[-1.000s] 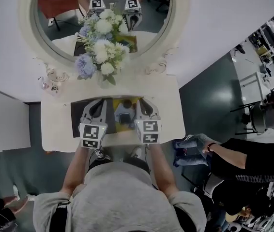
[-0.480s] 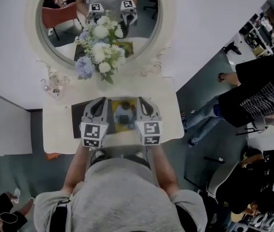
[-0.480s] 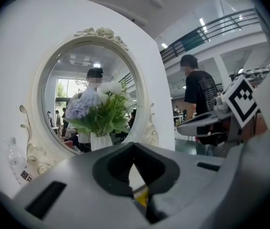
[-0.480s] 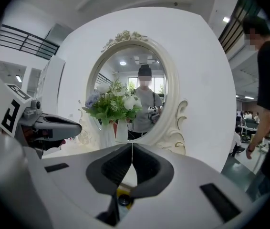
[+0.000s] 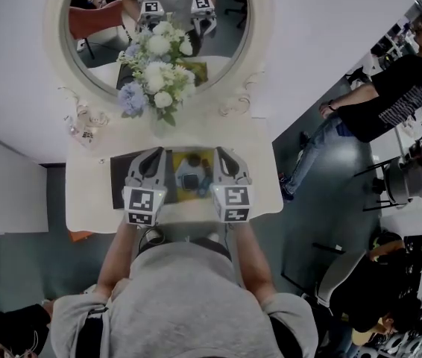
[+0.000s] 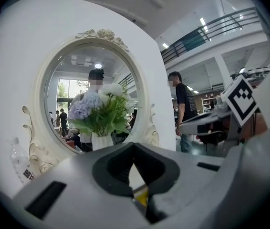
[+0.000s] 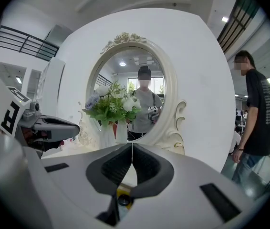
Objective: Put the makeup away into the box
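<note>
Left gripper (image 6: 134, 145): jaws were closed tip to tip with nothing between them; it was held over the left part of the box.
Right gripper (image 7: 132, 144): jaws were likewise together and empty; it was held over the right part of the box, beside the left one but apart from it.
Box (image 5: 118, 181): dark and flat, on the white table (image 5: 263, 181) in front of the mirror; its inside showed yellow, and both grippers covered much of it.
Makeup (image 5: 191, 180): a small grey square piece lay on the yellow ground between the two grippers; its kind and any brand could not be made out.
Marker cubes (image 5: 140, 206): black-and-white square patterns only, no letters.
Bottle (image 5: 73, 130): clear, at the table's left rear; its label bore a code-like pattern too small to read.
Flowers (image 5: 155, 73): white and blue blooms in a white vase (image 6: 101, 141), set against the oval mirror (image 5: 259, 43) and hiding part of the reflection.
Bystander (image 5: 390, 88): dark T-shirt with a pale print, illegible.
Cut off: the table's near edge lay under the holder's arms.
</note>
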Demonstrator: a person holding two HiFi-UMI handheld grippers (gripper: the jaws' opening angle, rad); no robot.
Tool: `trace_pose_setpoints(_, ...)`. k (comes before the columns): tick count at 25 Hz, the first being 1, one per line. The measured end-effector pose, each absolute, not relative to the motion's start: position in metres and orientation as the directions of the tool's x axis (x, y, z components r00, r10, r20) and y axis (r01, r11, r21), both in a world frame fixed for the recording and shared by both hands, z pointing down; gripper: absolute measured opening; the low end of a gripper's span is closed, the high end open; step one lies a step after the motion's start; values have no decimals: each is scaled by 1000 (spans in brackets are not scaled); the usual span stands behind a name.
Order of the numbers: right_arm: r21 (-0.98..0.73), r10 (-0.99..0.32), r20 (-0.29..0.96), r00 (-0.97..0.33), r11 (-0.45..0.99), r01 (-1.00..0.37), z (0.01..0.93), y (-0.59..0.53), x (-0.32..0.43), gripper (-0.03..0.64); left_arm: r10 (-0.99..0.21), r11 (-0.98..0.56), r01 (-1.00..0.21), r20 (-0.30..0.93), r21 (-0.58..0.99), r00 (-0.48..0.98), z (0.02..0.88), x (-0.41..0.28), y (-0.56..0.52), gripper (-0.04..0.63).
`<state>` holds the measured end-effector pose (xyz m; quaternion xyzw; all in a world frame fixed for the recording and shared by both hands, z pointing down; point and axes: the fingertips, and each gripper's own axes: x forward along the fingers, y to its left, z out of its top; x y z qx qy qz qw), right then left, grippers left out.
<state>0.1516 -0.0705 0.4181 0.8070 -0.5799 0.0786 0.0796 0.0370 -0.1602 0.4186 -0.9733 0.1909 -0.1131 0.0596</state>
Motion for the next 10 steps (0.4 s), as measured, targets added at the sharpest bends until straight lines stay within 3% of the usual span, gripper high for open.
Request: trace_pose_setpoints(10,36,-921,228,315,-315,-948,422,-68,151,17,-385,-920,-358,204,-157,900,420,37,-158,3)
